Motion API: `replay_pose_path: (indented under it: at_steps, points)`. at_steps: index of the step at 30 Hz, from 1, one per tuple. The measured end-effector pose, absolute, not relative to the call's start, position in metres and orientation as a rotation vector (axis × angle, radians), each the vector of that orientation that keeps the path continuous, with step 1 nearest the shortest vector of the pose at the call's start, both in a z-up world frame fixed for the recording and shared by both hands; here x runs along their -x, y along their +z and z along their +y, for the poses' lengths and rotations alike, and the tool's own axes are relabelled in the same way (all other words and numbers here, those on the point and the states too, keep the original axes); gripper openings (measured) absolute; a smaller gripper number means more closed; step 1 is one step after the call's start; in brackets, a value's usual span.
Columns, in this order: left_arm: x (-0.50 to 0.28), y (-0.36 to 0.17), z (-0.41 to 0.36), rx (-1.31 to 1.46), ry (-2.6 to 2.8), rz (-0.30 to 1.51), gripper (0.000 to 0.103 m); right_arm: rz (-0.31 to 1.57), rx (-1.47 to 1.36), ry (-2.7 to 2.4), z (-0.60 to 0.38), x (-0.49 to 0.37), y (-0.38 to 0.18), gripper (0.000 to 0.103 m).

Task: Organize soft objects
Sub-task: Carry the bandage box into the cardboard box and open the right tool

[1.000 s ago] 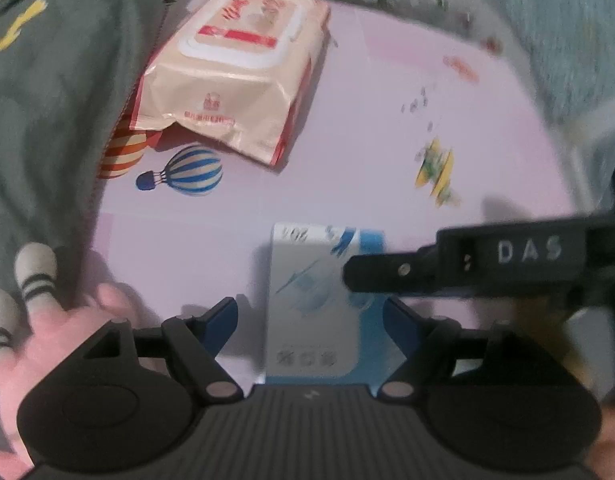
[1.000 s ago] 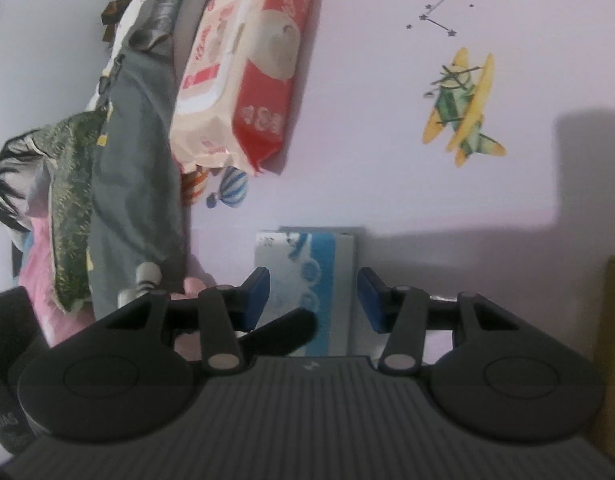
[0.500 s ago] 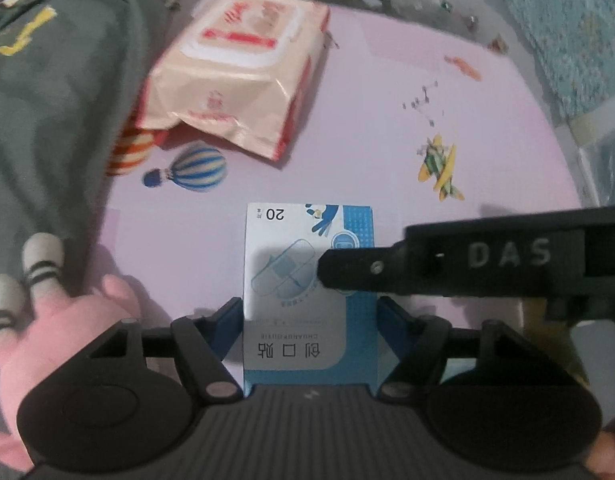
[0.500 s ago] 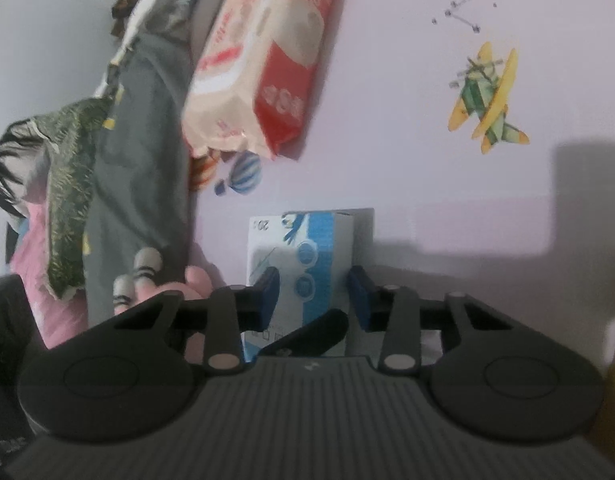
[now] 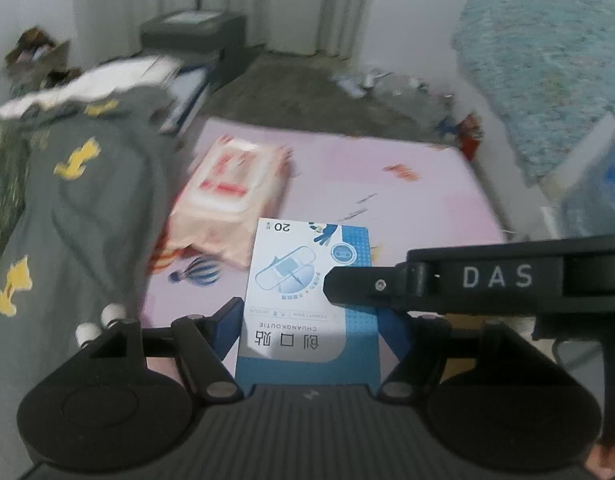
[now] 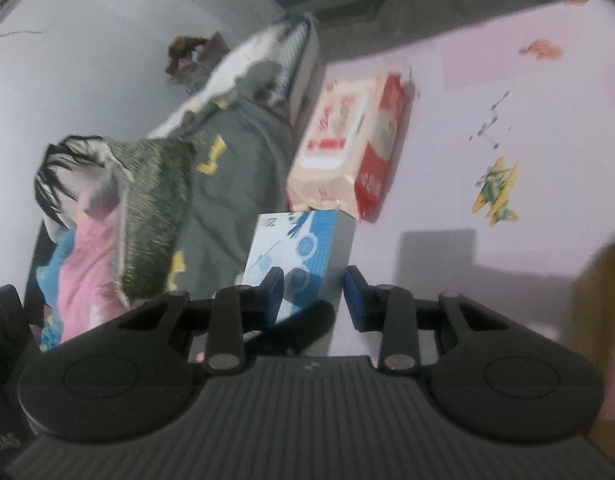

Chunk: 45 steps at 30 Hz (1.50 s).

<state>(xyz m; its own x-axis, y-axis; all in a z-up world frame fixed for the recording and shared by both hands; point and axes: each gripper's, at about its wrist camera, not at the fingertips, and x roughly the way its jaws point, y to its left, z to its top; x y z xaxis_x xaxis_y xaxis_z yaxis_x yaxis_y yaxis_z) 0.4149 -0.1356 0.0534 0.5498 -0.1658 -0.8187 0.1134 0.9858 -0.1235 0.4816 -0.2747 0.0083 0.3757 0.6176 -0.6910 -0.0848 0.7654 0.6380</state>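
Note:
My left gripper (image 5: 313,326) is shut on a blue and white plaster box (image 5: 303,280) and holds it lifted above the pink mat (image 5: 407,196). The box also shows in the right wrist view (image 6: 295,256), with my right gripper (image 6: 312,300) around its near end, blue pads close to both sides; whether they press it I cannot tell. A right finger (image 5: 467,280) crosses in front of the box in the left wrist view. A peach wet-wipes pack (image 5: 231,196) lies on the mat beyond the box, also seen from the right (image 6: 347,144).
A grey garment with yellow marks (image 5: 79,216) is heaped on the left, with green and pink cloth (image 6: 107,232) beside it. A grey cabinet (image 5: 191,36) stands at the back. A teal rug (image 5: 547,56) is at the right. A brown box edge (image 6: 603,320) is near right.
The plaster box has come up off the mat in my left gripper, and both views have tilted up, now showing the room behind. The right gripper stayed at the box.

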Motion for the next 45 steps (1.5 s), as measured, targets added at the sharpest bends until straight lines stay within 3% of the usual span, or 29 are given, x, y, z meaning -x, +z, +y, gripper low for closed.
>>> replay_pose_path:
  at_steps: [8,15,20,24,37,45]
  points:
    - [-0.374,0.078,-0.251,-0.015,-0.359,0.944,0.072,1.004,-0.606,0.388,-0.394,-0.418,0.058,0.032]
    - [-0.363,0.042,-0.359,0.001,-0.512,1.02,0.073,1.006,-0.7,0.178,-0.511,-0.371,0.038,0.033]
    - [-0.374,0.004,-0.396,0.14,-0.604,1.083,0.074,0.953,-0.645,0.029,-0.565,-0.359,0.031,0.034]
    - [-0.371,-0.013,-0.385,0.16,-0.598,1.117,0.074,0.902,-0.588,-0.044,-0.587,-0.349,0.027,0.034]
    - [-0.36,0.026,-0.308,0.213,-0.569,1.019,0.075,0.879,-0.601,0.021,-0.577,-0.305,0.03,0.034]
    - [-0.331,0.054,-0.222,0.159,-0.48,0.923,0.075,1.225,-0.639,0.261,-0.513,-0.266,-0.024,0.036]
